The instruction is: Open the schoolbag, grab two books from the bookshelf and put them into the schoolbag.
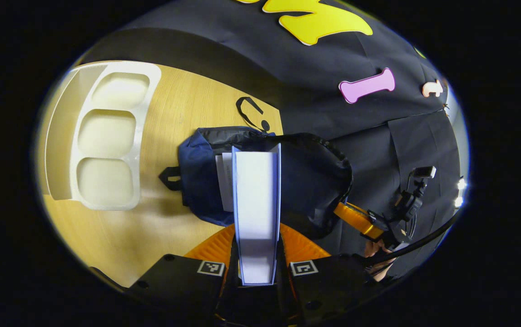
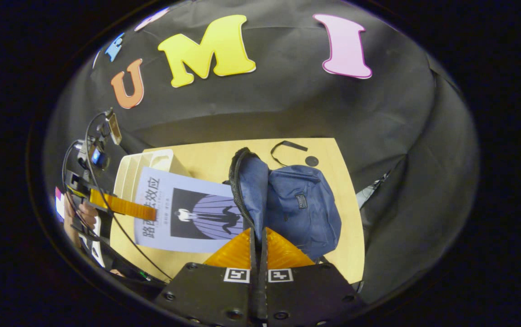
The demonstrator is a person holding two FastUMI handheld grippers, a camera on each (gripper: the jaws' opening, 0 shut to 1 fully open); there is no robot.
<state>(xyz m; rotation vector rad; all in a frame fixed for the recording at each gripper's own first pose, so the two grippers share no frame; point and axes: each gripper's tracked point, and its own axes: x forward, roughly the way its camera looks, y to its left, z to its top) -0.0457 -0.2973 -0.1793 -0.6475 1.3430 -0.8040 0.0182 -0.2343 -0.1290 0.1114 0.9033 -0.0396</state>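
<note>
Fingers [image 1: 217, 247] clamp book [image 1: 256, 200] (right gripper [image 2: 258, 247] pinches schoolbag [image 2: 303, 209] rim).

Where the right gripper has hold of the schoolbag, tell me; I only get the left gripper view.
Observer: The right gripper is shut on the zip rim of the schoolbag, right at its mouth.
Operator: Report the book's cover side.
Observer: The left gripper pinches the book at one edge; the pale cover carries a dark picture.
Operator: Describe the bag's outside.
Observer: The front pocket bears a small patch, and the bag lies on the table.
</note>
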